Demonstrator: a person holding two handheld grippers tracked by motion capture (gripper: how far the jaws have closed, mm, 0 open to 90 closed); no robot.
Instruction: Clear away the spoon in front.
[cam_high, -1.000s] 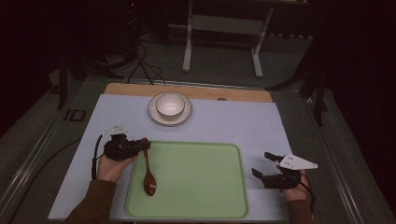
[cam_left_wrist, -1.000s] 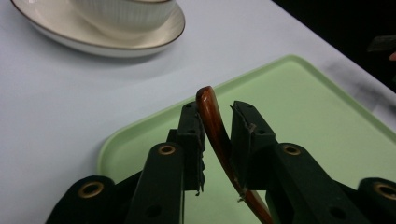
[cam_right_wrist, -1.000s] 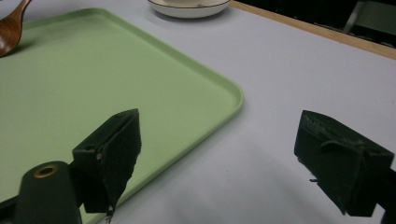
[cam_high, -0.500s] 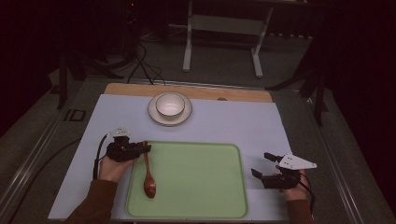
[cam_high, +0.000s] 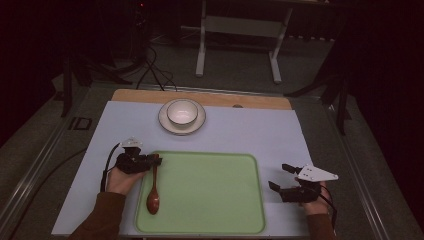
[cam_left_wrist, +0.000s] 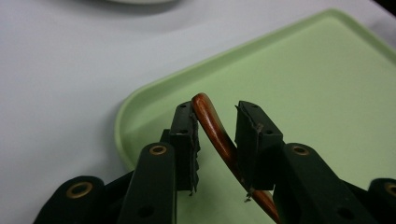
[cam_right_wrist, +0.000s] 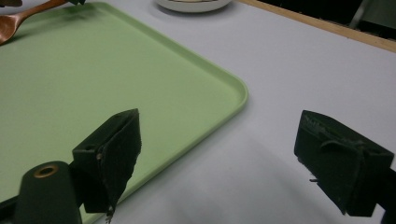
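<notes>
Left gripper view, spoon handle loose between just-opened jaws, pads apart

Your left gripper sits low, pointing right, its jaws having just been opening, a narrow gap now between them. Your right gripper hovers, pointing left, jaws spread wide. Both forearms enter from below.

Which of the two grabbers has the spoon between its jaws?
The left gripper: the brown spoon handle sits between its just-opened jaws. The right gripper gapes with nothing between.
</notes>
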